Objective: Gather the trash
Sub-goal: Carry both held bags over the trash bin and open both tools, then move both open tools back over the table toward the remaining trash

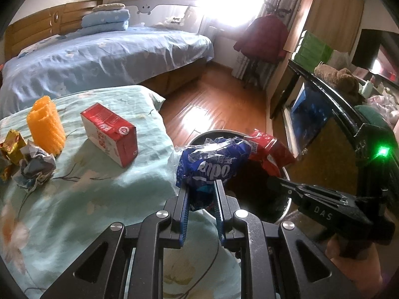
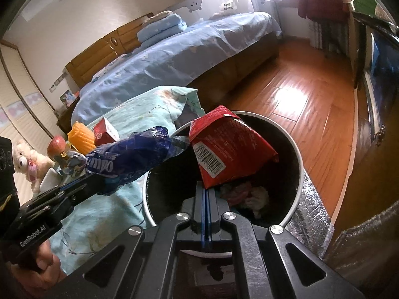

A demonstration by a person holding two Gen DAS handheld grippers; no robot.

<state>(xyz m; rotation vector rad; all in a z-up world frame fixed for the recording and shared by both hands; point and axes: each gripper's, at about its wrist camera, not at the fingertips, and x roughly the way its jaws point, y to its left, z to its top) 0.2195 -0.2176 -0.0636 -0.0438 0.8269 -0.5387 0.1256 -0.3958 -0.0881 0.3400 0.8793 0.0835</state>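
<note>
Both wrist views look steeply down, close; share bin (2 views).

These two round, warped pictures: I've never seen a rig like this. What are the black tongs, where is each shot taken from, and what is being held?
There is no robot here. A person holds a hand-operated two-finger gripper in each hand, and each carries a wide-angle camera looking along its fingers.

In the left camera view, the left gripper pinches a crumpled blue wrapper.

In the right camera view, the right gripper is shut on a red packet, above the open trash bin.

Left on the floral cloth: a red carton, an orange ribbed piece, crumpled paper and a gold wrapper.
</note>
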